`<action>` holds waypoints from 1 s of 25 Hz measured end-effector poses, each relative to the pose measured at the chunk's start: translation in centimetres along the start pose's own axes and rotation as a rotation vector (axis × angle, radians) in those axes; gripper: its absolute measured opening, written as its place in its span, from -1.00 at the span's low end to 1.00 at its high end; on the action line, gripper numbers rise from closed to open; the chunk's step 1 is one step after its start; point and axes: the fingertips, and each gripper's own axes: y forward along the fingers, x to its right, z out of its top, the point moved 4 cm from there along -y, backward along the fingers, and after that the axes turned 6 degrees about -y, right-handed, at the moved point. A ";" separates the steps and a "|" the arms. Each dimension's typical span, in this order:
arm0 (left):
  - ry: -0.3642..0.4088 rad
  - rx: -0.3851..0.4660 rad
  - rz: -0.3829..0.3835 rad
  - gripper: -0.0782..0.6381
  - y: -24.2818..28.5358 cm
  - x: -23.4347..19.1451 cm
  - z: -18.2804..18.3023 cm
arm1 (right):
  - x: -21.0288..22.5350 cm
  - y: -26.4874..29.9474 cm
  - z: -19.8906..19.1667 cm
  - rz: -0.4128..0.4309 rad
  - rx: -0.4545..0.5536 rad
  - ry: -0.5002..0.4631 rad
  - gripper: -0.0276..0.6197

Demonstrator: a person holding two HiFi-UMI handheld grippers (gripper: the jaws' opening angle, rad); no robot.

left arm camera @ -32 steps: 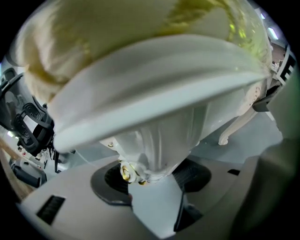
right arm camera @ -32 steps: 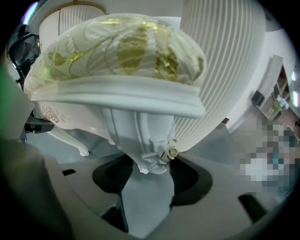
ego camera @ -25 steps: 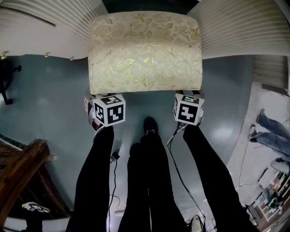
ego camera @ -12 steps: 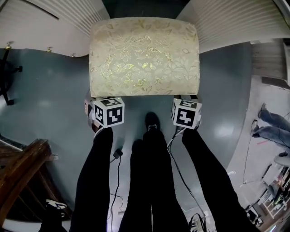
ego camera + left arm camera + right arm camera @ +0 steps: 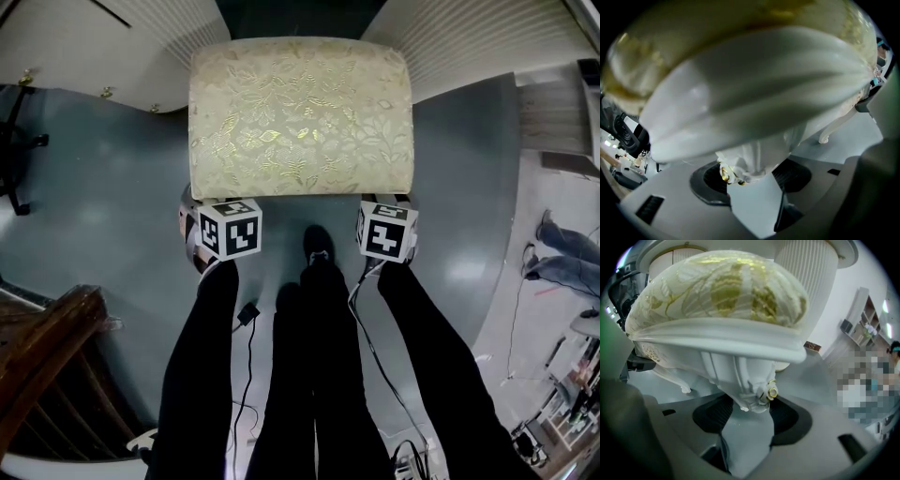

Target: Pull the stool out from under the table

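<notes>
A furnished, home-like room is showing here: a gold-patterned cushioned stool [image 5: 300, 117] is standing on a glossy grey floor [image 5: 103, 206] beside white ribbed furniture [image 5: 469, 47], with shelves [image 5: 865, 319] standing farther off.

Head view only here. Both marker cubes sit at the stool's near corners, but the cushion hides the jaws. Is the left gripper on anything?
Observer: Yes. In the left gripper view, the left gripper has its pads against both sides of the near-left leg of the stool, just under the white seat frame.
Operator: Right one?
Observer: The right gripper is closed on the near-right leg the same way, beside a small gold fitting.
Operator: Feet down?
Observer: The curled foot of a second leg looks planted on the grey floor.
</notes>
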 end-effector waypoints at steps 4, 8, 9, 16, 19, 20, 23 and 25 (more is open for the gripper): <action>0.005 -0.006 0.005 0.00 0.0 0.0 -0.1 | 0.0 0.0 0.0 -0.002 0.002 -0.007 -0.14; 0.001 -0.021 0.046 0.00 -0.4 0.0 -0.1 | 0.0 0.0 0.1 -0.006 -0.009 0.001 -0.14; -0.008 -0.024 0.050 0.00 -0.5 0.0 -0.2 | 0.0 -0.1 0.0 -0.008 -0.013 0.004 -0.14; -0.040 -0.036 0.064 -0.01 -1.7 0.1 -1.1 | -0.5 -2.0 -2.9 -0.037 -0.017 0.031 -0.30; -0.061 -0.061 0.053 -0.01 -2.6 0.5 -2.4 | -1.0 -2.7 -3.8 -0.013 -0.015 0.033 -0.30; -0.075 -0.070 0.046 -0.01 -2.9 0.8 -2.9 | -1.1 -3.0 -3.9 -0.005 -0.019 0.038 -0.30; -0.113 -0.093 0.021 -0.07 -4.1 1.5 -4.1 | -1.5 -4.0 -3.7 0.016 -0.026 0.045 -0.49; -0.115 -0.095 0.010 -0.24 -5.0 1.9 -4.5 | -1.4 -4.7 -3.3 0.013 -0.016 0.043 -0.67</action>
